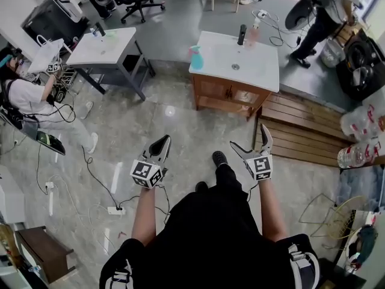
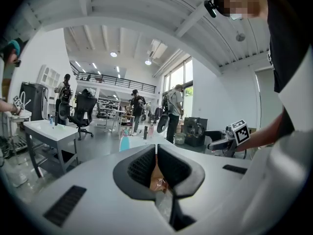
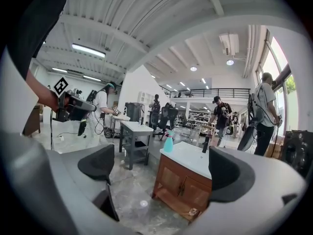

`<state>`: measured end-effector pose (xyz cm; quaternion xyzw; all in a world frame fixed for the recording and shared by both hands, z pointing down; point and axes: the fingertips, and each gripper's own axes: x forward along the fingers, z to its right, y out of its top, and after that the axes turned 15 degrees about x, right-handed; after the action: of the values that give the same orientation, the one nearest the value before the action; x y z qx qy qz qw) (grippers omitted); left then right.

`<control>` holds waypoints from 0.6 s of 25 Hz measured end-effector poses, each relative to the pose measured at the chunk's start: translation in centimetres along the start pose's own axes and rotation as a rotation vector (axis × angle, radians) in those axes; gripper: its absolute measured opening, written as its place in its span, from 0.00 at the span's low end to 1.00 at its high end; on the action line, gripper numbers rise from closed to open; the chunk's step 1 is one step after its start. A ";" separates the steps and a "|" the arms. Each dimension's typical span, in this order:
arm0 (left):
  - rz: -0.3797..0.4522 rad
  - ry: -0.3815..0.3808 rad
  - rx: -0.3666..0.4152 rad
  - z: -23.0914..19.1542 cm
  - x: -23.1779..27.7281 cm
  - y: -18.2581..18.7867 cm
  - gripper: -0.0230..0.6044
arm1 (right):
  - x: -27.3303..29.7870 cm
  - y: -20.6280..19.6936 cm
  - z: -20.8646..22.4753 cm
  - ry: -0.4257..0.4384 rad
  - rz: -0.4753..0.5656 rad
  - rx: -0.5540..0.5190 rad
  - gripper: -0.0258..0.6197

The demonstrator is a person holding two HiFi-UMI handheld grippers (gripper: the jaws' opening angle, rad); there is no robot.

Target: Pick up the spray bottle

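Two tongs show in the head view, held out low over the tiled floor and well apart from the spray bottle [image 1: 195, 58]. The left tongs [image 1: 163, 142] are closed. In the left gripper view [image 2: 156, 155] their dark pads meet with nothing gripped. A sliver of brown shows through the slit below the pads, too small to identify. The right tongs [image 1: 249, 138] are spread wide. In the right gripper view [image 3: 164, 169] only distant floor and furniture show between the two pads, so they hold nothing.

The teal spray bottle stands upright at the left edge of the white surface [image 1: 255, 68], which tops a wooden cabinet. In the right gripper view the bottle [image 3: 168, 143] is whole but small, and its trigger head is hard to make out. In the left gripper view only its upper part [image 2: 125, 142] rises above the grey body of the tongs, which hides the rest. A dark faucet [image 1: 242, 35] stands at the far edge of the surface. The pale pinkish thing [image 1: 255, 34] just beside it is too blurred to name. The holder's dark torso fills the bottom of the head view and covers the floor there.
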<state>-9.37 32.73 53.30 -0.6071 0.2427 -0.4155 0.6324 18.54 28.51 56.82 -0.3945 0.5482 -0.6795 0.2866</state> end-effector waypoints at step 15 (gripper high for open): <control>-0.071 0.022 0.016 -2.4 3.7 0.1 0.09 | 5.1 1.2 4.0 0.007 0.001 0.076 0.97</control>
<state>-9.34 28.31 53.61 -0.6056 0.2246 -0.4461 0.6195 19.20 21.98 57.14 -0.3805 0.5234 -0.7009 0.2999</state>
